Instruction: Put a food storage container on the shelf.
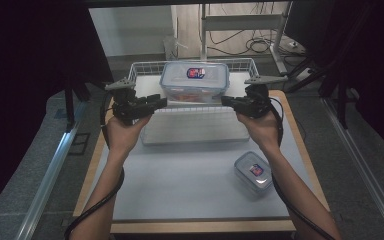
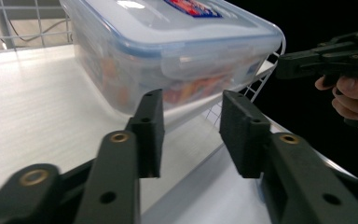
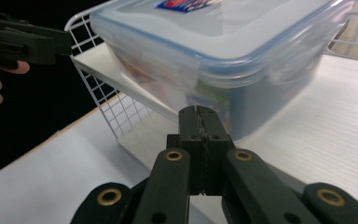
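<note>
The large lidded container sits in the wire basket between both grippers; left gripper is open and empty, right gripper closed empty, so press both ends evenly

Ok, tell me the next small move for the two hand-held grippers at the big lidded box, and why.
Probably bring both in against the box's ends. The left hand-held gripper is open and the right hand-held gripper shut on nothing, each just short of the large lidded box in the wire basket, so neither has contact yet.
</note>
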`<state>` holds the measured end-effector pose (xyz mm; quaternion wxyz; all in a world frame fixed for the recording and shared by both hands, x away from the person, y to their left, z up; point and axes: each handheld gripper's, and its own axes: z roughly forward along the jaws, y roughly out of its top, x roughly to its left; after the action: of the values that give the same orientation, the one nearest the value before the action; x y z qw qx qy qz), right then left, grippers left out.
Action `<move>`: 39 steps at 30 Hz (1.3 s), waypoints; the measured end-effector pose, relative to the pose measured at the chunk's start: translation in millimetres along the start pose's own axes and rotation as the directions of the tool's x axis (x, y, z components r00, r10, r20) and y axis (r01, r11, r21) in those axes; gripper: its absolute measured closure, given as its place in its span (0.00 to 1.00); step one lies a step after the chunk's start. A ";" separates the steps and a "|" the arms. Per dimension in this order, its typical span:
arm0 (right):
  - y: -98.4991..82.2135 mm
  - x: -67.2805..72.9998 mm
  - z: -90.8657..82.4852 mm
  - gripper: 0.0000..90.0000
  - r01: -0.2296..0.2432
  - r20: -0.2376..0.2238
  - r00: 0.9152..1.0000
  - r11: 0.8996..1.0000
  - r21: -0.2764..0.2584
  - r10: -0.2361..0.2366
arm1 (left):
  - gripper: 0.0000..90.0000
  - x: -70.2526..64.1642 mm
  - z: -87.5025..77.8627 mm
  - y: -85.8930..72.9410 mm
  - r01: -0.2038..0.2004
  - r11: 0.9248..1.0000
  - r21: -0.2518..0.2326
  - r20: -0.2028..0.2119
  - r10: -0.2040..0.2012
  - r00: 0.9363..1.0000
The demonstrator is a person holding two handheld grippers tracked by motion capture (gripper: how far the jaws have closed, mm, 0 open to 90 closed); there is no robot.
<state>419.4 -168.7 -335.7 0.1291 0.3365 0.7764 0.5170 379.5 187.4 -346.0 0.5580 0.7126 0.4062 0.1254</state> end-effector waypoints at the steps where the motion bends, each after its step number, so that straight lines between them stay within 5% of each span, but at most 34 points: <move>1: -0.3 1.1 3.0 1.00 0.009 0.008 1.000 1.000 0.006 -0.009 | 0.63 -2.4 -1.6 -6.9 -0.011 1.000 -0.013 -0.003 0.011 1.000; 15: 0.0 -10.6 19.4 1.00 -0.015 0.035 0.999 1.000 0.021 0.014 | 0.56 -4.9 -14.3 -35.6 0.002 1.000 -0.025 0.027 -0.001 1.000; 31: -11.0 4.6 -2.9 0.94 0.033 0.011 0.999 0.999 0.007 -0.033 | 0.50 -29.3 -16.3 -52.0 -0.054 0.999 0.004 0.057 0.053 0.997; 36: -22.9 11.8 -14.8 0.84 0.058 0.006 0.998 0.998 0.004 -0.058 | 0.44 -35.2 -17.1 -68.3 -0.073 0.997 0.028 0.051 0.071 0.996; 39: -37.8 19.9 -22.6 0.67 0.082 0.012 0.997 0.996 0.022 -0.083 | 0.38 -39.0 -17.6 -81.9 -0.075 0.996 0.043 0.046 0.073 0.996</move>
<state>377.5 -180.8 -356.6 0.1517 0.3089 0.7944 0.5006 307.5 175.4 -402.6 0.5459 0.7421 0.3696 0.1211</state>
